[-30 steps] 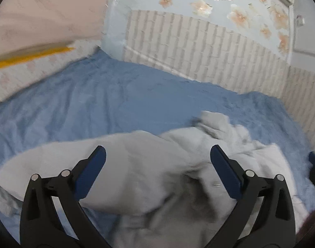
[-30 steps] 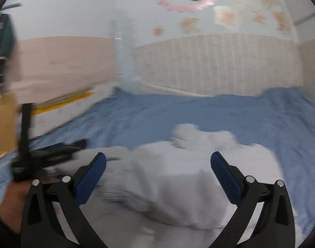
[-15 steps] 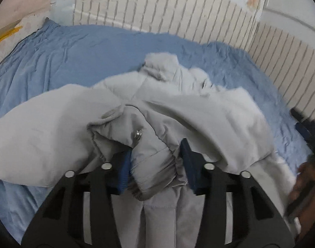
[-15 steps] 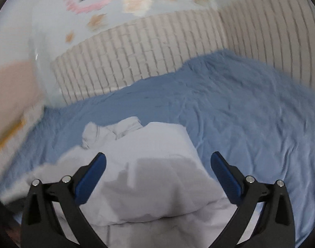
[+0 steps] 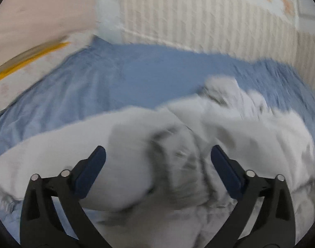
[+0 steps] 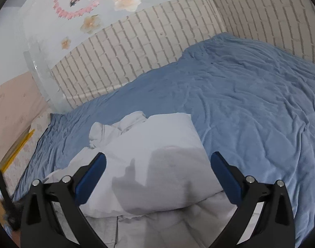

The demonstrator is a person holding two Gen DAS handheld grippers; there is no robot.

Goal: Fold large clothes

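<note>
A pale grey padded jacket (image 5: 54, 161) lies crumpled on the blue bed sheet (image 5: 116, 72), its collar bunched toward the wall. My left gripper (image 5: 157, 150) hovers low over it, jaws opening wide. The sleeve cuff (image 5: 178, 163) lies between the pads without touching either; this view is blurred. In the right wrist view the jacket (image 6: 157, 136) has a sleeve folded across its body. My right gripper (image 6: 158, 157) stands open just above it, holding nothing.
The blue sheet (image 6: 250, 103) stretches far to the right of the jacket. A brick-pattern wall (image 6: 136, 47) with flower stickers runs along the far side of the bed. The bed's left edge meets a floor with a yellow strip (image 6: 19, 146). A blurred dark shape (image 6: 0, 184) shows at the left.
Half a second ago my left gripper was shut on the sleeve cuff; it has since opened wide and the cuff lies on the jacket. My right gripper swung right and stayed open.
</note>
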